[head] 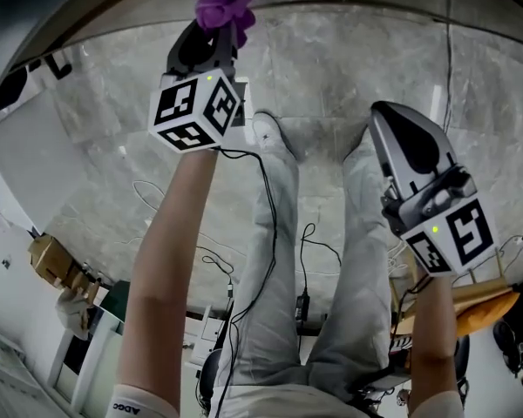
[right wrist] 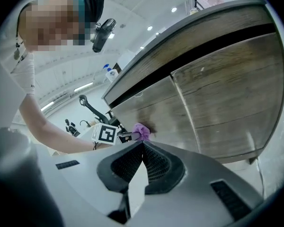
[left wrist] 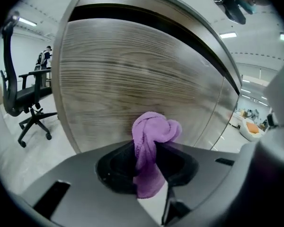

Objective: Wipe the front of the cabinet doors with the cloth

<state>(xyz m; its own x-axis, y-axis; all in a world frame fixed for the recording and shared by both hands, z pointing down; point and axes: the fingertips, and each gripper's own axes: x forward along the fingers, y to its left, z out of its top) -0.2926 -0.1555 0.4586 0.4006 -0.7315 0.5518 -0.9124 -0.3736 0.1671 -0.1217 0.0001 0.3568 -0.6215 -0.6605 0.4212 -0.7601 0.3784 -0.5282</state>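
My left gripper (head: 220, 26) is shut on a bunched purple cloth (left wrist: 153, 134), which presses against a wood-grain cabinet door (left wrist: 132, 79). The right gripper view shows the same cloth (right wrist: 141, 131) and the left gripper (right wrist: 128, 136) at that door (right wrist: 156, 117), left of a second door (right wrist: 227, 98). My right gripper (head: 385, 116) is held lower and to the right, away from the cabinet, jaws shut with nothing between them.
A black office chair (left wrist: 23, 98) stands left of the cabinet. The person's legs (head: 279, 259) and cables (head: 270, 233) lie on the marble floor (head: 349, 68) below. A brown bag (head: 471, 307) sits at the lower right. A dark gap (right wrist: 194, 56) runs under the countertop.
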